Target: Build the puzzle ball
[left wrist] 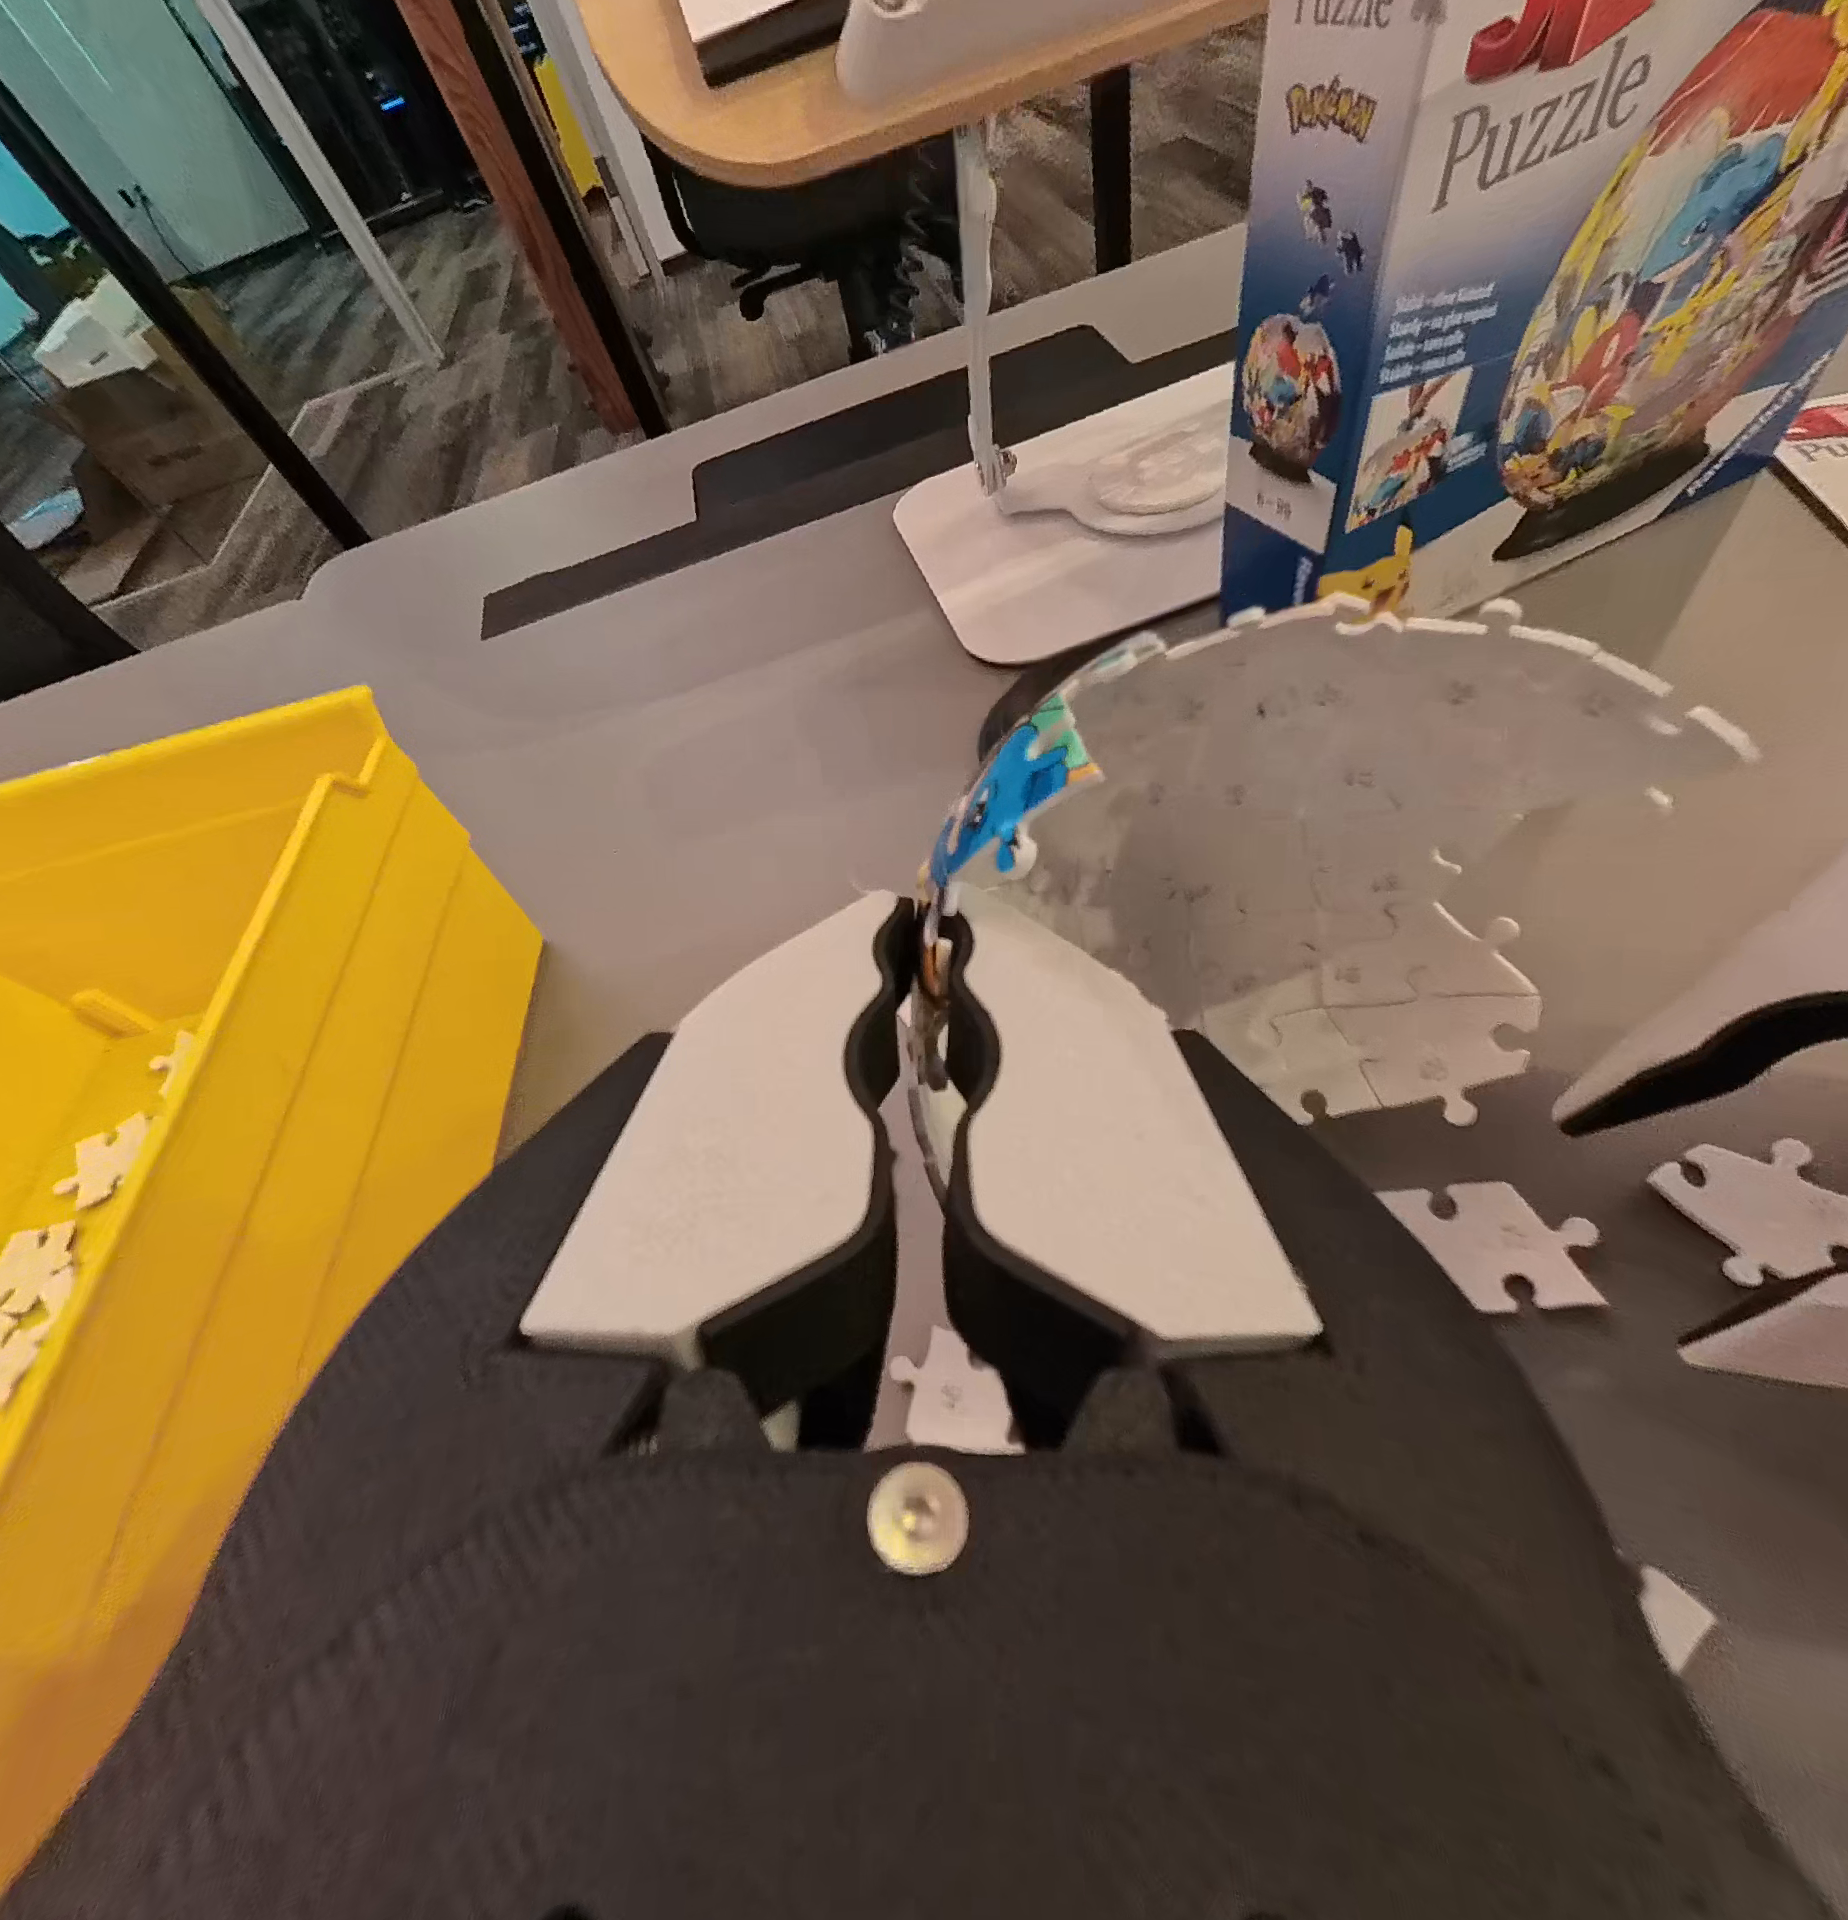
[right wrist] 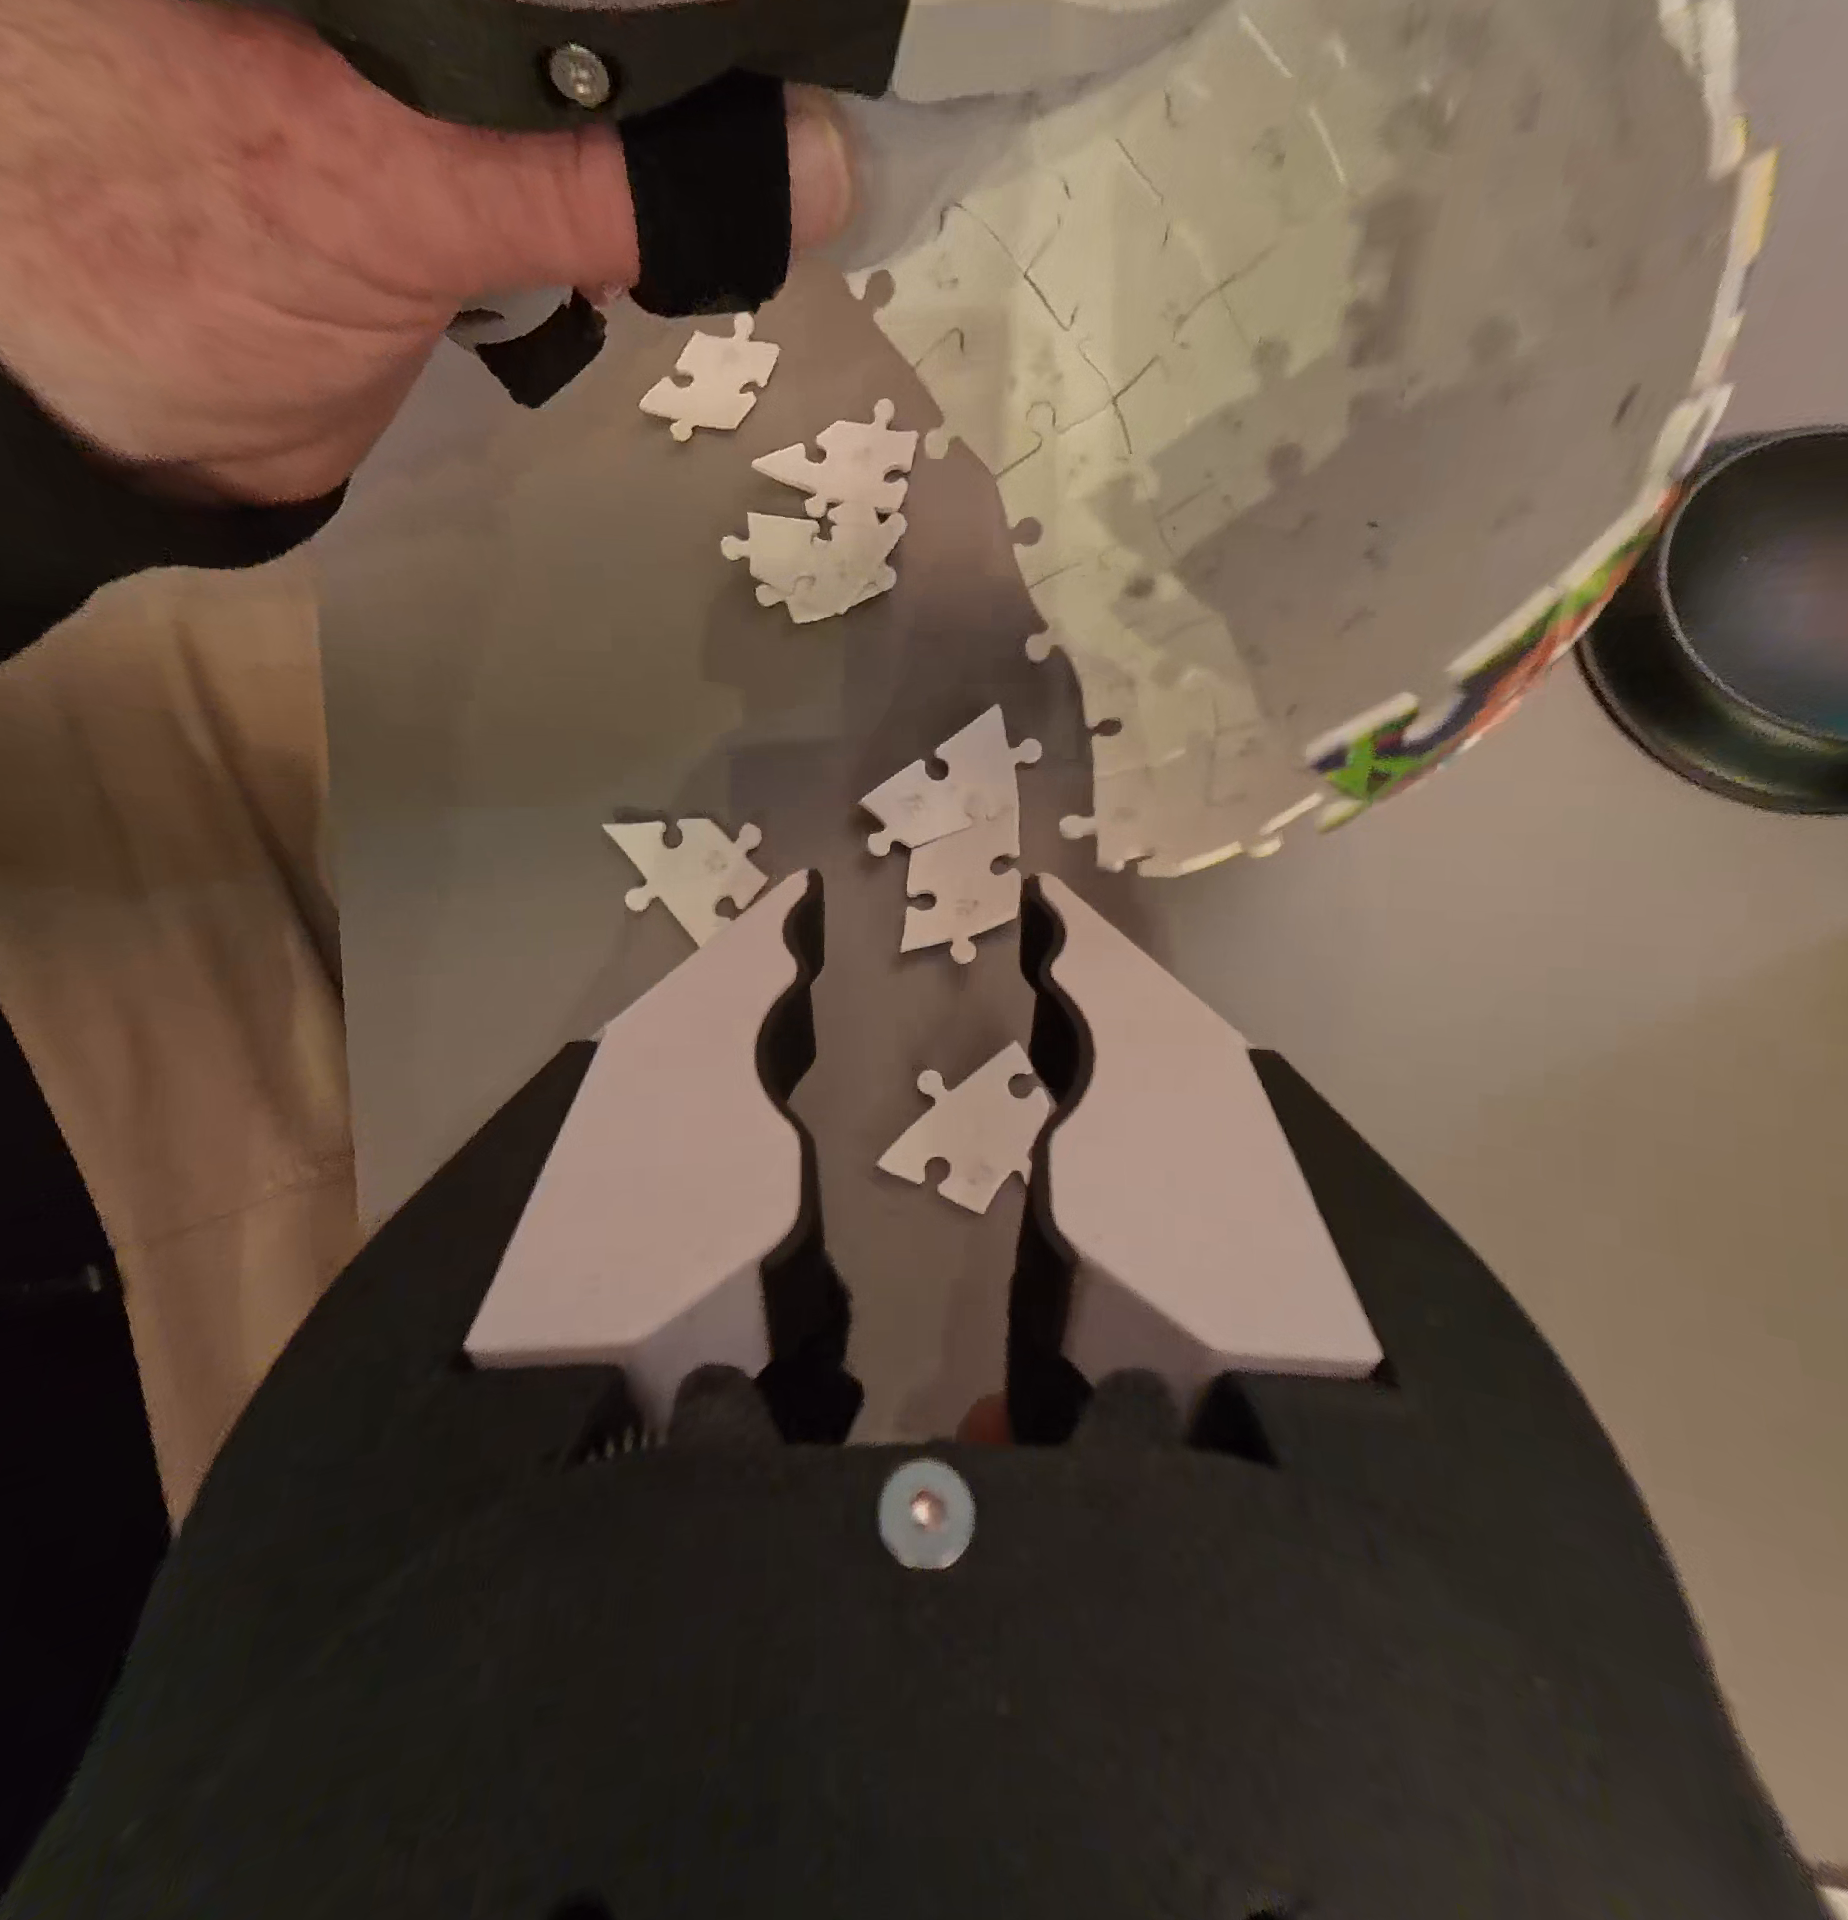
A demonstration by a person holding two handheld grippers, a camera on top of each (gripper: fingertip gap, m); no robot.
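Observation:
The partly built puzzle ball (left wrist: 1315,821) is a curved shell, white inside and printed outside, tilted up off the grey table. My left gripper (left wrist: 925,935) is shut on the shell's near left edge, beside a blue printed piece (left wrist: 1013,790). In the right wrist view the shell (right wrist: 1315,416) fills the upper right. My right gripper (right wrist: 922,894) is open and empty, low over several loose white pieces; one piece (right wrist: 956,894) lies between its tips and another (right wrist: 967,1138) lies between its fingers. More loose pieces (right wrist: 826,509) lie farther off.
A yellow bin (left wrist: 224,987) with more pieces stands at the left. The puzzle box (left wrist: 1522,312) and a white lamp base (left wrist: 1055,561) stand behind the shell. A black ring stand (right wrist: 1782,623) sits right of the shell. A person's hand (right wrist: 224,260) holds the left gripper. The tips of one gripper are about 12 cm away from the tips of the other.

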